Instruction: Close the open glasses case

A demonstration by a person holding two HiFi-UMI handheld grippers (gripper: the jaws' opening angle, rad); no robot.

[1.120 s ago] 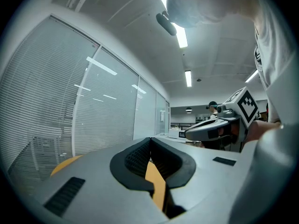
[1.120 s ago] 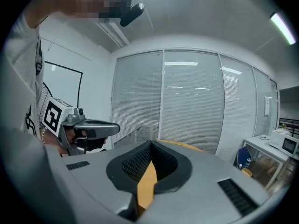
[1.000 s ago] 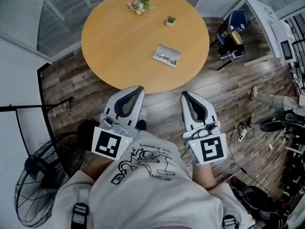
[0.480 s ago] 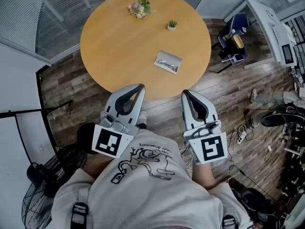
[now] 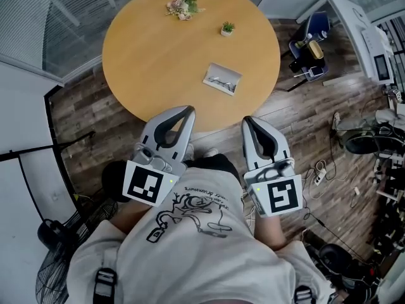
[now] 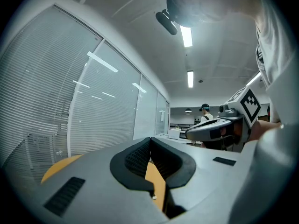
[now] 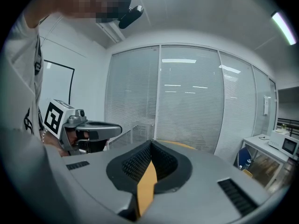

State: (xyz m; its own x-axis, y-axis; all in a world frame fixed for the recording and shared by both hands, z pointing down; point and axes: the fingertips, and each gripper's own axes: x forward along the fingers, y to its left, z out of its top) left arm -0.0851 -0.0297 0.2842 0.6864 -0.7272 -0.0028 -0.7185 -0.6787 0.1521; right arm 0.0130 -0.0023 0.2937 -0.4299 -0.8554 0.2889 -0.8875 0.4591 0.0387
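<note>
The open glasses case (image 5: 222, 78) lies on the round wooden table (image 5: 152, 62), right of centre, with a pair of glasses inside it. Both grippers are held in front of the person's chest, well short of the case. My left gripper (image 5: 188, 110) is shut and empty, its tip over the table's near edge in the head view. My right gripper (image 5: 246, 121) is also shut and empty, just off the table's edge over the floor. In the left gripper view the left gripper (image 6: 150, 139) shows its pads meeting; in the right gripper view the right gripper (image 7: 150, 143) shows the same.
A small bunch of flowers (image 5: 180, 6) and a tiny potted plant (image 5: 226, 27) stand at the table's far side. A blue chair with things on it (image 5: 308, 43) is at the right, cables (image 5: 323, 173) lie on the wood floor, and a fan (image 5: 50, 233) stands at lower left.
Both grippers and the person have come a little closer to the table; a dark trouser leg now shows between the grippers. The case has not moved, and both jaws stay shut.
</note>
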